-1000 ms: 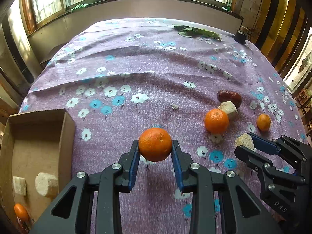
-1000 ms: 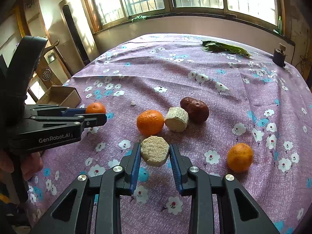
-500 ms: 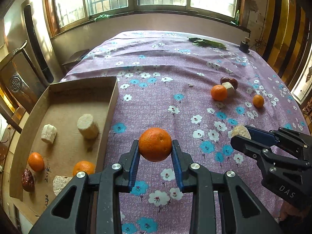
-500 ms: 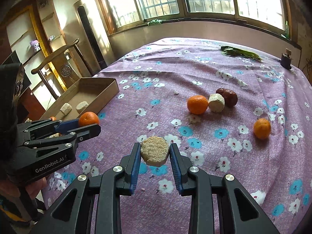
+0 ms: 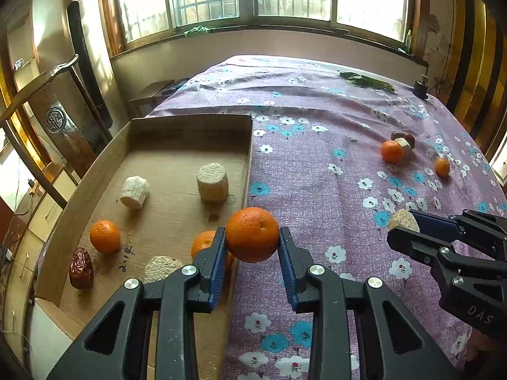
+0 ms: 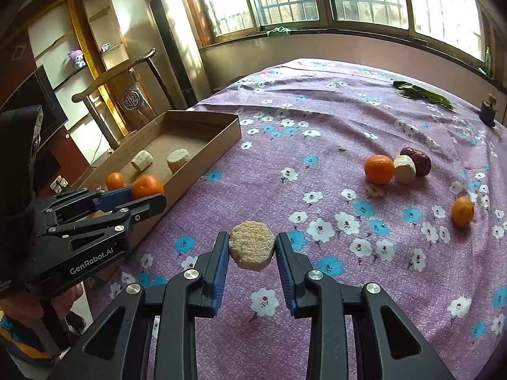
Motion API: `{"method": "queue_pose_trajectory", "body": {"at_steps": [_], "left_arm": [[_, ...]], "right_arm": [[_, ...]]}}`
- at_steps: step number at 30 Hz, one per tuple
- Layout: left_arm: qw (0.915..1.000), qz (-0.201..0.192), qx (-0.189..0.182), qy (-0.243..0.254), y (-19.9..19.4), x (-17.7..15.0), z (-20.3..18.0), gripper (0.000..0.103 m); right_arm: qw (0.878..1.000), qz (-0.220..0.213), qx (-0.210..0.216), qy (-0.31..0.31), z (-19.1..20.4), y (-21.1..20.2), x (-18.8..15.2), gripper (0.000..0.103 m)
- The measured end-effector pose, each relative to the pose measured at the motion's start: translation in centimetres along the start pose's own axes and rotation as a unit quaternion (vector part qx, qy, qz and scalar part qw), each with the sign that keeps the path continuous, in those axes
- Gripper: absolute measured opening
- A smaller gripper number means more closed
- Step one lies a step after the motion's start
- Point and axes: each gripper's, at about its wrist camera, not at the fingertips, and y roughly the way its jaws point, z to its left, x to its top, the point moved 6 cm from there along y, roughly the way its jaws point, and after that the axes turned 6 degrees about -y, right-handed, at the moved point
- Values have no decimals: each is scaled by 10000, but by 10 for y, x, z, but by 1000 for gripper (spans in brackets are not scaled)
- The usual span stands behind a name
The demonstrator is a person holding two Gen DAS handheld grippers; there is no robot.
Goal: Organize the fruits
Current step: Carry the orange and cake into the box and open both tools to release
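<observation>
At the bottom centre of the left wrist view, our left gripper [image 5: 252, 243] is closed on a tangerine [image 5: 252, 234], poised above the right wall of the cardboard tray [image 5: 177, 133]. At the bottom centre of the right wrist view, our right gripper [image 6: 252, 250] clamps a pale cut chunk [image 6: 252, 248] above the purple floral cloth [image 6: 317, 158]. Farther, in the tray at left, we see two tangerines, three pale chunks and a red date [image 5: 81, 267]. At upper right, more fruit lies on the cloth.

Green leaves [image 5: 367, 80], perhaps, on floral tablecloth [image 5: 317, 171]
</observation>
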Motion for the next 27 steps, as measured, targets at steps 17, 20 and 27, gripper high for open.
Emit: {"method": "queue_pose_trajectory", "body": {"at_steps": [17,20,27], "left_arm": [[9978,-205,395,-494,-13,3,71,31],[9972,-201,440,-578,-13,2,81,31],[9940,-213,553,-914,-16,-1,115,31]], "right_arm": [[9981,126,257,-543,57,23,23,33],[9974,140,289,-638,65,25,27,33],[9957,180,347,-844,83,32,36,33]]}}
